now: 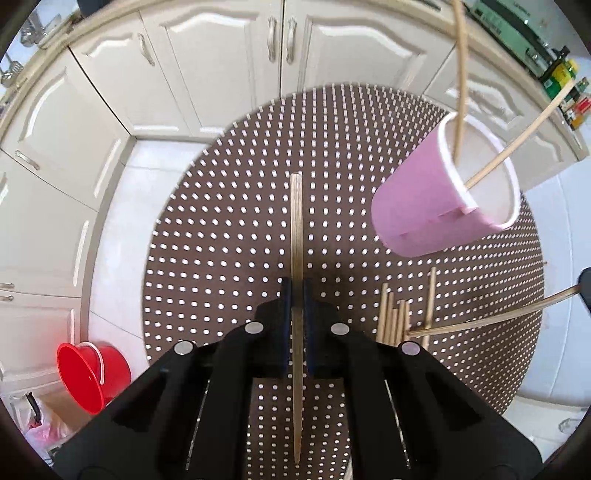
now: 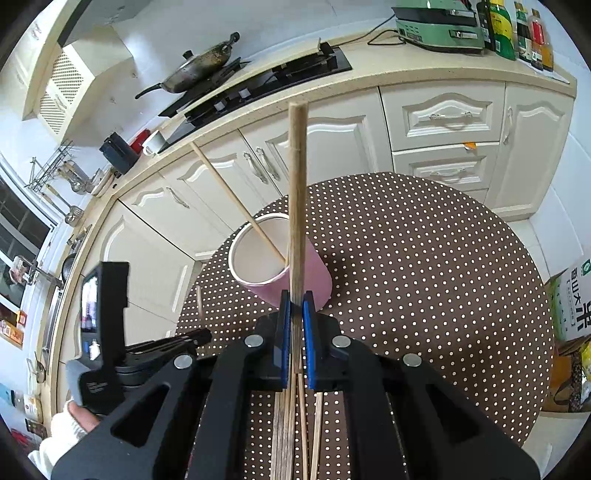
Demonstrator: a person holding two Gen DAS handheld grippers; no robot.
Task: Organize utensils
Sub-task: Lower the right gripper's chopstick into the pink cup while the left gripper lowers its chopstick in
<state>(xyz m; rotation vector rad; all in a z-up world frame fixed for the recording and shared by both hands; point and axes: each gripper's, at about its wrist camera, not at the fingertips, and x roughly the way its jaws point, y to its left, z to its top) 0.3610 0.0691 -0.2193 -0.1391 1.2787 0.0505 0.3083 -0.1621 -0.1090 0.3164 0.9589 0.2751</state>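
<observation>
My left gripper [image 1: 297, 291] is shut on a wooden chopstick [image 1: 296, 229] that is lifted over the brown dotted round table [image 1: 221, 221]. The chopstick runs straight between the blue pads. To the right a pink paper cup [image 1: 443, 199] stands with two chopsticks [image 1: 460, 81] leaning in it. Several loose chopsticks [image 1: 397, 321] lie on the table below the cup. My right gripper [image 2: 296, 306] is shut on another chopstick [image 2: 297, 184] that points up in front of the pink cup [image 2: 280, 269]. More chopsticks [image 2: 295, 424] lie under it.
A red bucket [image 1: 92, 373] sits on the floor left of the table. White cabinets [image 1: 221, 66] curve behind it. A stove with a pan [image 2: 199, 74] and bottles [image 2: 517, 29] are on the counter. A rice box [image 2: 576, 302] stands at the right.
</observation>
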